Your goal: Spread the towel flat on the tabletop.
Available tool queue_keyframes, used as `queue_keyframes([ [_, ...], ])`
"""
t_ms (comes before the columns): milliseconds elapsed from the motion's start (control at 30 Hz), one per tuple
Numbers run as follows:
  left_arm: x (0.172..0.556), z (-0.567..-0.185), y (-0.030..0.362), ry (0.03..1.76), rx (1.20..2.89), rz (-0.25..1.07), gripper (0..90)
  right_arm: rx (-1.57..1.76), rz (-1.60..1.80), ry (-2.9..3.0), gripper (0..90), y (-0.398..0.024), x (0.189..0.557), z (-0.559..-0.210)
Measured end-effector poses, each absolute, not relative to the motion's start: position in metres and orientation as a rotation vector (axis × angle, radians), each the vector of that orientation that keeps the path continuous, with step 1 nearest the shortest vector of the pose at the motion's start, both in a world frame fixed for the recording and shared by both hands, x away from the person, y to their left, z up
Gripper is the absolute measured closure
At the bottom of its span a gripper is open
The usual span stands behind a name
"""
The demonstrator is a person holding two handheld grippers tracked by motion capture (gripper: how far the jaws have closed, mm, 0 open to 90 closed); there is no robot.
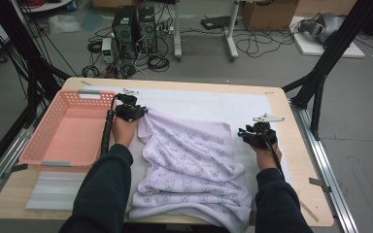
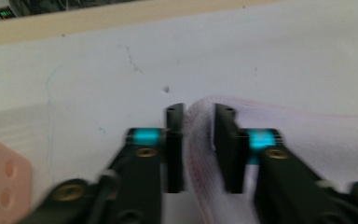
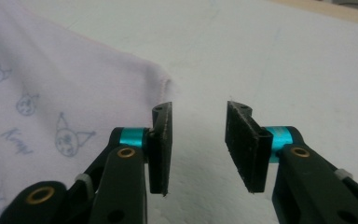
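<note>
Down at the bottom centre of the high view lies the cloth point(image 1: 189, 165), a pale lilac sheet printed all over with small blue cat faces and bits of script, its near edge spilling over the front of the table point(image 1: 298, 160). It's rumpled, folds running diagonally, bunched along its left side and flatter toward the right. A fine pink stitched hem runs round its edge.

Just left of it, the left gripper point(image 1: 132, 112) sits at the cloth's upper left corner. In the left gripper view a raised fold of hem stands between the two black jaws, which stand part way apart; whether the pads actually press on it I can't tell, the picture is blurred.

Over at centre right, the right gripper point(image 1: 253, 133) rests just off the cloth's upper right corner. In the right gripper view its jaws stand apart with nothing between them, the cloth's corner lying just beside the left jaw.

Under the cloth, a white mat point(image 1: 209, 104) covers the light wooden table. At the left of the frame sits a pink perforated basket point(image 1: 46, 141).

Beyond the table, across the top of the frame: grey floor, tangled black cables point(image 1: 158, 62), two dark computer towers point(image 1: 135, 26), white desk legs point(image 1: 232, 36) and a cardboard box point(image 1: 268, 14).
</note>
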State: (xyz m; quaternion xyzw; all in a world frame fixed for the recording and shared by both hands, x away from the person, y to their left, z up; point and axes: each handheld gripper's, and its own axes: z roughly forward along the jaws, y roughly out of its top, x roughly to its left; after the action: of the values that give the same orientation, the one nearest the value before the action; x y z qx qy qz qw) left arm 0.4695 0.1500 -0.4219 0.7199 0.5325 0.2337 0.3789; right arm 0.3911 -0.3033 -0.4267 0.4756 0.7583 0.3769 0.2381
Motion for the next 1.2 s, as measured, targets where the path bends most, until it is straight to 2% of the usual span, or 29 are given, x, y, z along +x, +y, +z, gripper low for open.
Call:
queue_keyframes([
  [133,0.465,-0.422,0.149,1.342,1.849,0.534,49.1,1.313,1.036,2.111,55.6,-0.296,0.398,-0.433],
  [433,0.46,-0.419,0.139,1.288,1.897,0.485,45.6,1.322,1.004,2.247,52.6,-0.264,0.432,-0.446],
  [467,0.46,-0.419,0.138,1.289,1.9,0.479,45.5,1.311,1.0,2.234,56.2,-0.262,0.435,-0.445],
  [500,0.46,-0.419,0.137,1.287,1.908,0.478,45.5,1.329,0.996,2.237,63.7,-0.261,0.438,-0.445],
  [533,0.459,-0.419,0.136,1.283,1.917,0.471,45.5,1.317,0.993,2.254,83.6,-0.261,0.442,-0.443],
  [600,0.457,-0.418,0.134,1.279,1.922,0.47,45.6,1.257,0.925,2.295,86.4,-0.259,0.45,-0.439],
  [800,0.448,-0.421,0.127,1.241,1.962,0.463,46.6,1.166,0.808,2.042,86.3,-0.266,0.462,-0.422],
  [900,0.445,-0.429,0.125,1.254,1.972,0.437,46.4,1.203,0.784,1.914,84.5,-0.275,0.463,-0.42],
  [967,0.445,-0.433,0.123,1.258,2.011,0.418,44.8,1.287,0.831,1.926,72.3,-0.279,0.465,-0.424],
  [1100,0.446,-0.439,0.113,1.234,2.054,0.433,44.0,1.322,0.884,1.948,60.0,-0.284,0.457,-0.422],
  [1167,0.444,-0.439,0.11,1.209,2.081,0.475,48.0,1.335,0.93,1.954,57.4,-0.288,0.453,-0.418],
  [1200,0.444,-0.438,0.111,1.195,2.079,0.462,58.7,1.336,0.955,1.954,56.8,-0.29,0.45,-0.416],
])
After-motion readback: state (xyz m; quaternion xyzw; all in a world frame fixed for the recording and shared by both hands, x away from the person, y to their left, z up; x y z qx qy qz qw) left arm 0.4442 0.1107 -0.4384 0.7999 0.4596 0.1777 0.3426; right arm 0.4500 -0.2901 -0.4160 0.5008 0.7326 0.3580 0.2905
